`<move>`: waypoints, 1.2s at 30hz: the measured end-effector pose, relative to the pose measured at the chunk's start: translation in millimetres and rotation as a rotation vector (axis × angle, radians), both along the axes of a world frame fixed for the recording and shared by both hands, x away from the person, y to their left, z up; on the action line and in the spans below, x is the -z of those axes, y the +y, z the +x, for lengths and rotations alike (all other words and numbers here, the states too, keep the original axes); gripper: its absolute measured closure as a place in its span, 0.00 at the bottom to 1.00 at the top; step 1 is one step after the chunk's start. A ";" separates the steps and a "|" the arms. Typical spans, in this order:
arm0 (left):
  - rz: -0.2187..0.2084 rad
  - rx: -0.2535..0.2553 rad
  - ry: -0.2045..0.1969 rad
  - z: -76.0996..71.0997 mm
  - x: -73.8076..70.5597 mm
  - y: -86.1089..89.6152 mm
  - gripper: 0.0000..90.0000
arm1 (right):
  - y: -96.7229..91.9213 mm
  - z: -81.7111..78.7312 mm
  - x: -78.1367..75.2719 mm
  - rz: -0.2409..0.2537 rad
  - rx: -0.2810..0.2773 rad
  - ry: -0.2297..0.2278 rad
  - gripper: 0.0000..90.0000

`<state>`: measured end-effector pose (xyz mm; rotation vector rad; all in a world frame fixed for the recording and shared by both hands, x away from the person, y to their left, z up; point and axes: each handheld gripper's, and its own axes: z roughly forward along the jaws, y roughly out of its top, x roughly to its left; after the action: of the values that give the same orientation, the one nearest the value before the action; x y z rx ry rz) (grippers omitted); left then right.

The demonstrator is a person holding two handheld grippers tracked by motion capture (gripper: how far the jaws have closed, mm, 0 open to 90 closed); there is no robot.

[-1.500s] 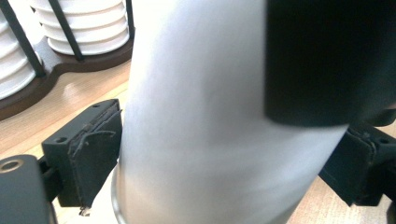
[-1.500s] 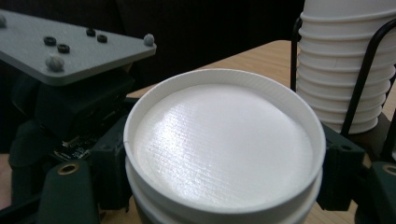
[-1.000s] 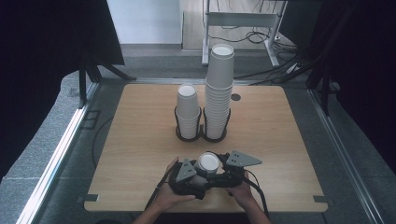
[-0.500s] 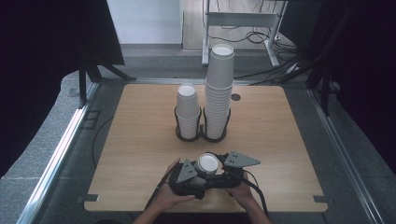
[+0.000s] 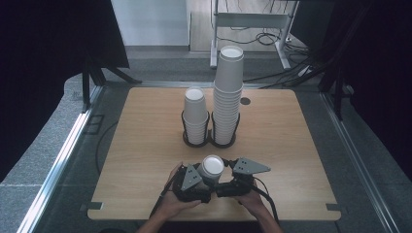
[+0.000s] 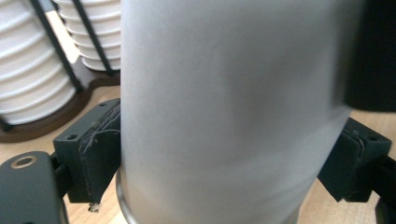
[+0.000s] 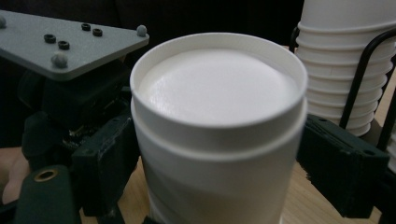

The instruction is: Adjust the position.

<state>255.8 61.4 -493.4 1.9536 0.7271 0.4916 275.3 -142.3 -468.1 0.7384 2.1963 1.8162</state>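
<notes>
An upside-down white paper cup [image 5: 212, 166] stands near the table's front edge, and both grippers meet at it. In the right gripper view a seam shows a second cup [image 7: 217, 88] nested in it. My left gripper [image 5: 205, 178] comes from the left. Its jaws have just been closing, and its pads [image 6: 100, 154] press on the cup's wall [image 6: 229, 93]. My right gripper [image 5: 221, 177] comes from the right with the cup between its jaws. They have just been opening, but I see no gap between its pads [image 7: 336, 168] and the cup.
At mid-table a black wire holder [image 5: 209, 141] carries a short stack of cups [image 5: 196, 116] and a tall stack [image 5: 228, 94]. Bare wooden table [image 5: 291, 145] lies on both sides. Dark curtains and cables surround the table.
</notes>
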 end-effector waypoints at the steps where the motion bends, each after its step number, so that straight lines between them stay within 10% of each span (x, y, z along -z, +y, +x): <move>1: 0.002 -0.005 -0.004 0.5 -0.5 1.2 0.13 | -0.4 -0.2 -0.4 -0.002 0.003 -0.005 0.17; 36: 0.112 -0.098 -0.077 6.1 0.2 10.8 0.13 | -5.1 1.9 0.1 -0.040 -0.002 -0.005 0.18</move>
<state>261.9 72.2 -493.6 1.9978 0.7633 0.6762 277.2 -147.3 -468.2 0.7232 2.2243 1.7674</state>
